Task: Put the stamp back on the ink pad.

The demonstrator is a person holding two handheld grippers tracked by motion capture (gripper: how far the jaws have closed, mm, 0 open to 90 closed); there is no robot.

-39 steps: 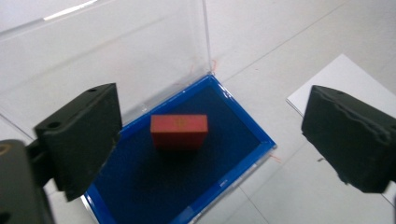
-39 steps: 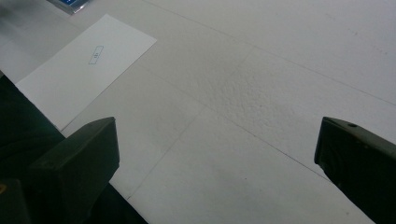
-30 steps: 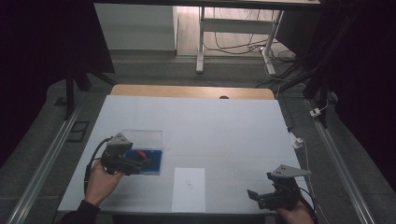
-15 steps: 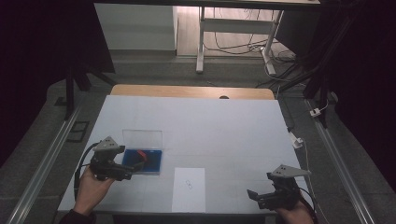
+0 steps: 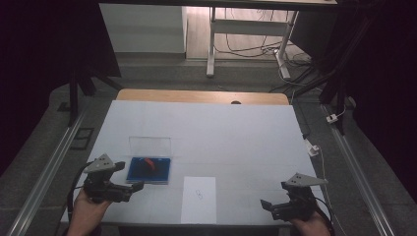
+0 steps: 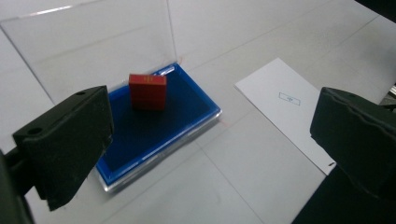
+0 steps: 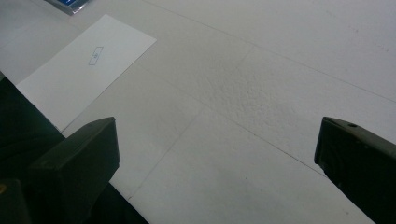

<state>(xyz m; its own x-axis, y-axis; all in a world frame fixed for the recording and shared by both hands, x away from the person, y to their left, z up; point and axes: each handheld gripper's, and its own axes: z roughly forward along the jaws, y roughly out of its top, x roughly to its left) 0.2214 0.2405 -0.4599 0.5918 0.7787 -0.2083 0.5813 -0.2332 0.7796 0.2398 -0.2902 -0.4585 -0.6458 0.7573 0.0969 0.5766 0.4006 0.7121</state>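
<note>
the left gripper [image 5: 129, 188] sits near the front left corner of the table [image 5: 236, 132], held in a hand [image 5: 86, 212]. its two black jaws are wide apart and hold nothing. they point at the box [image 5: 149, 169], which is just beside them but not touching.

the box is a flat case with a blue floor. its clear lid [image 5: 150, 145] stands up at the back, open. inside the box is a small red block [image 5: 150, 165]. in the left gripper view the block [image 6: 147, 91] stands on the blue floor [image 6: 154, 123], near the back, close to the lid [image 6: 93, 51]. it has a tiny mark on its top face, too small to read.

a white card [image 5: 198, 199] lies flat on the table to the right of the box, near the front edge. it does not touch the box. it has a small blue mark in its middle. in the left gripper view the card [image 6: 289, 109] shows between the jaws and off to the right.

the right gripper [image 5: 269, 206] is near the front right corner, well apart from the box. its jaws are wide apart too, with nothing in them. in the right gripper view there is bare white table [image 7: 261, 107] between the jaws, and the card [image 7: 88, 65] lies up at the left.
</note>
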